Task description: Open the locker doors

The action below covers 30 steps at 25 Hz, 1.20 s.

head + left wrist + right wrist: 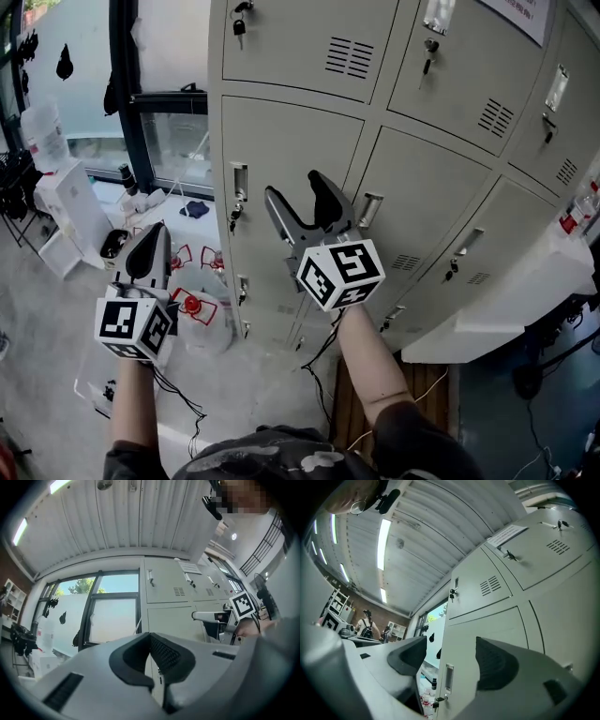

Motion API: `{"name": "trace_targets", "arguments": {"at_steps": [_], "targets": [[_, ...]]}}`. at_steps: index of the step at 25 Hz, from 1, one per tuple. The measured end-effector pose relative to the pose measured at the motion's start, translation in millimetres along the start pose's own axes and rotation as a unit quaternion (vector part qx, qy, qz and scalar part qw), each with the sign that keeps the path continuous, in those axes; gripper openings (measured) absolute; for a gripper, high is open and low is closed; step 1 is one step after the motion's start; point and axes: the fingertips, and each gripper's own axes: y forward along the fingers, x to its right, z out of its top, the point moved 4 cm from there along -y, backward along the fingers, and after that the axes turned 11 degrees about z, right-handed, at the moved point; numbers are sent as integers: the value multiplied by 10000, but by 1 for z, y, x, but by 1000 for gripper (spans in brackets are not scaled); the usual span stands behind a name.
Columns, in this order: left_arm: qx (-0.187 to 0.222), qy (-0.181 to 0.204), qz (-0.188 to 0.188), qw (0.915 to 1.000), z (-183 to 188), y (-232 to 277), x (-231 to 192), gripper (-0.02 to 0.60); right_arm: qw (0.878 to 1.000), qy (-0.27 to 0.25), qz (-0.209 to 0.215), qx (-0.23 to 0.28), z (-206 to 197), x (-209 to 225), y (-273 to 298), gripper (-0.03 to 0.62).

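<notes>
A: What's the biggest thing in front of us?

B: The grey bank of lockers (450,178), with every door in sight shut. The one in hand, I'd judge, is the middle-row door (300,159) at the left end, beside the window (173,141).

A: And the tools?

B: The right hand-held gripper (294,185) is raised in front of that door. Its jaws are well apart with nothing between them, and they aren't touching the metal. The left hand-held gripper (153,234) hangs lower and out to the left, away from the lockers, with its jaws closed together on nothing.

A: So what does the right one go for?

B: The recessed pull (240,182) near the door's left edge. A small key (234,216) sits in the lock just beneath it. The gripper is to the right of both, so it needs to shift left.

A: How to do it cleanly?

B: If the latch holds, I'd pinch the key's head and turn it first. Then hook one jaw tip into the recess and draw the door outward along its arc; the hinges are probably on the right edge. Pull steadily rather than yanking, and hold the left one out of the door's swing.
</notes>
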Motion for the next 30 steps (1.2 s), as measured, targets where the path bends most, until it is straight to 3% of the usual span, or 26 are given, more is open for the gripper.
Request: {"name": "trace_targets", "arguments": {"at_steps": [6,10,14,19,26,30], "targets": [[380,-86,-36,9992,42,36,-15,9,9987,-455,188,116,40,1,38,314],[569,-86,-284,9979,66,62,-31,9,9963,-816,178,181,71,-5,67,314],[708,-50,-583,9958,86,86,-54,9,9899,-1342,-72,459,105,-21,98,313],[1002,137,-1029,9895,117,122,-81,9,9704,-2322,-531,407,139,-31,137,314],[1310,243,-1453,9804,151,158,-105,9,9621,-2514,-1030,253,169,-21,177,314],[1516,458,-1528,9755,169,169,-110,9,9481,-2957,-1167,115,179,-22,195,314]]}}
